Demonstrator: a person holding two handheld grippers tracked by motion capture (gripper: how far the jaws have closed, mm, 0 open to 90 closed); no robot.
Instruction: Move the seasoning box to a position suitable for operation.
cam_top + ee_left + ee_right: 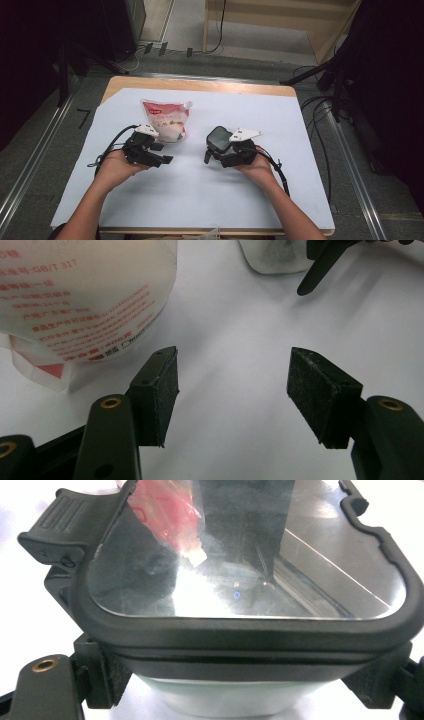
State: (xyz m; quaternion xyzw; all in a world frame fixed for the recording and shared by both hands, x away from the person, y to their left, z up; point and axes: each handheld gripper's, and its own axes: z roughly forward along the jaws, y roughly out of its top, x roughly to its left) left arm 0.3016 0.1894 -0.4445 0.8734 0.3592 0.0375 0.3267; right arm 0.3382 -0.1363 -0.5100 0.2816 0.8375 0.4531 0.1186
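White paper covers the table [150, 200], and on it the right gripper [216, 150] is clamped across a clear container with a black rim [250, 630], one pad on each side wall just under the rim, with a latch tab at the rim's far left corner. Hard, smooth plastic like this looks light and stiff but probably slippery, so a grip low under the rim lip, as here, seems safest against it sliding out. Ahead and to the left of the left gripper [232, 390] stands a soft red-and-white pouch [85, 295], apart from the pads; that gripper's jaws stand well apart with only bare paper between them. Being floppy and bulging, the pouch would likely sag if pinched at the belly; its flat sealed edge offers the firmer hold.
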